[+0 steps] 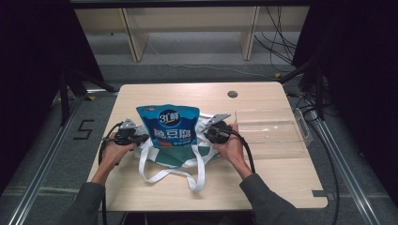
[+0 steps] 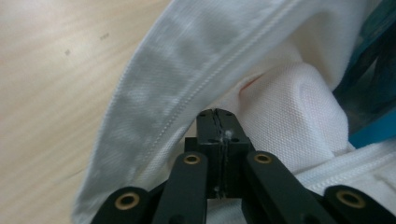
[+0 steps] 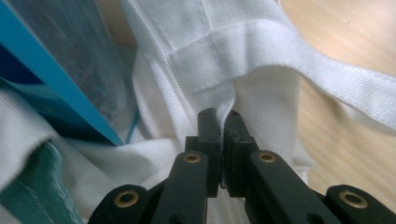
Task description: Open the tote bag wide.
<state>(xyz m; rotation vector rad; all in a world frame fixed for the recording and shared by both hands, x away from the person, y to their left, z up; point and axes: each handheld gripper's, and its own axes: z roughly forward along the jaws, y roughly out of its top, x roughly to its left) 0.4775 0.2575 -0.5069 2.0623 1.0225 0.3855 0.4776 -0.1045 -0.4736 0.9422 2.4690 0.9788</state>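
On the desk (image 1: 263, 183) a white tote bag (image 1: 176, 157) with a green panel lies near the person's edge, a blue pouch (image 1: 168, 124) standing half inside its mouth; its long white straps (image 1: 197, 173) trail toward the person. A clear tray (image 1: 274, 131) sits just right of it. Both forearms reach in low. The left tongs (image 2: 217, 122) are clenched on the bag's left rim, and the right tongs (image 3: 219, 119) are clenched on its right rim.
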